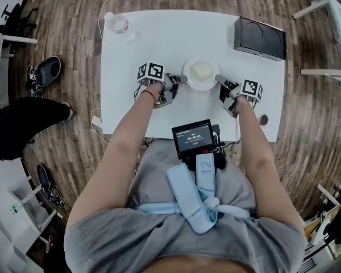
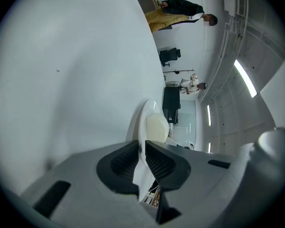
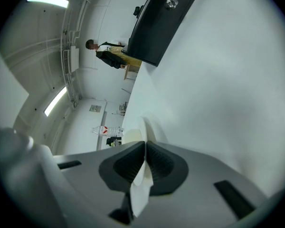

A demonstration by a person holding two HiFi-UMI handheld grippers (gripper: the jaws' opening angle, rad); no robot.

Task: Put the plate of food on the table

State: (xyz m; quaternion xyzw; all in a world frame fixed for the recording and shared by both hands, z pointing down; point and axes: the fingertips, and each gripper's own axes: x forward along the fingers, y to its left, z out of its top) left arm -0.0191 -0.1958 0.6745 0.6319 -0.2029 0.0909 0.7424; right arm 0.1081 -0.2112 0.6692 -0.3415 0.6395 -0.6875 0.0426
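A white plate [image 1: 195,79] with a pale yellow block of food [image 1: 202,71] lies near the middle of the white table [image 1: 131,50]. My left gripper [image 1: 181,80] is shut on the plate's left rim [image 2: 141,127], where the food [image 2: 156,127] shows just past the jaws. On the opposite side my right gripper [image 1: 218,78] is shut on the right rim [image 3: 143,172]. Both grippers hold the plate between them, low over the tabletop; whether it touches the table I cannot tell.
A black box [image 1: 260,37] stands at the table's far right corner. A clear plastic bottle [image 1: 117,23] lies at the far left corner. A person's dark legs [image 1: 23,124] and shoes [image 1: 48,70] are on the wooden floor to the left. White desks stand at right.
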